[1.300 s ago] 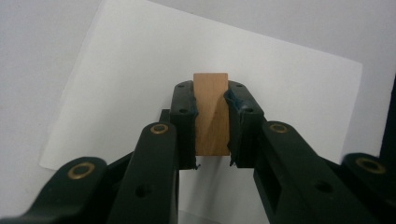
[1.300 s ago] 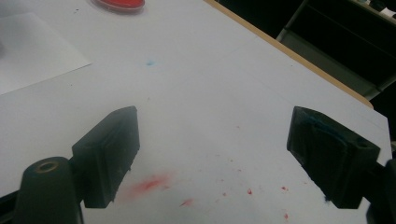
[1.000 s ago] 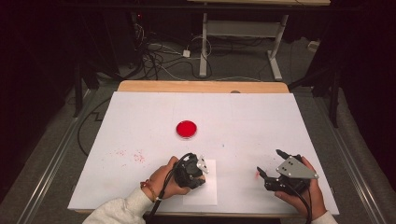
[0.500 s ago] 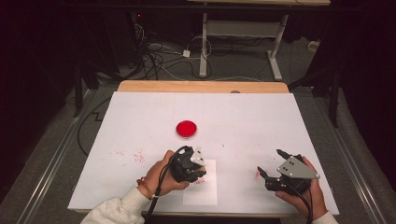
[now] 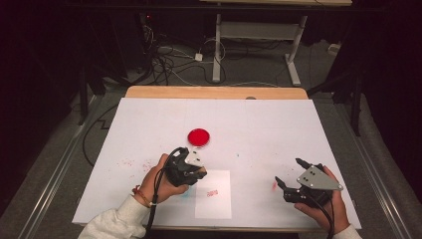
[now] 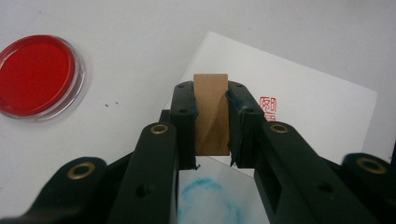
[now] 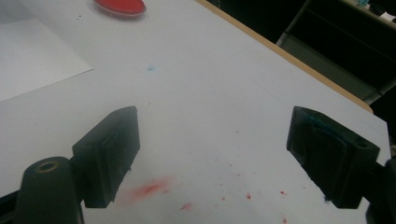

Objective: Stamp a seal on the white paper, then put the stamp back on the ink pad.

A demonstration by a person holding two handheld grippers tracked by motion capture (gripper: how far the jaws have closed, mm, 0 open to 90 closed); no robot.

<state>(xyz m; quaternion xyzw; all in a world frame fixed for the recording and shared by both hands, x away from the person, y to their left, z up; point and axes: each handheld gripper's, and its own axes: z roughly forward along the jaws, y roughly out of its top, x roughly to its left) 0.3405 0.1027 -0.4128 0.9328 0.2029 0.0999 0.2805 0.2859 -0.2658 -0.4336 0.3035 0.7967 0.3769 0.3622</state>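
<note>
Two grippers on the white table (image 5: 259,124) here. Left gripper (image 5: 191,169) sits lower left of centre in the high view, jaws clamped tight on a small wooden stamp block (image 6: 211,114), held upright above the sheet of paper (image 5: 214,194). Paper's got a red stamp mark (image 6: 267,108) on it, just right of the block in the left gripper view. Red ink pad (image 5: 198,137) is up and left of the paper, near the gripper. Right gripper (image 5: 287,174) is at the lower right, jaws wide apart, nothing in them, over some red smudges (image 7: 149,189).
</note>
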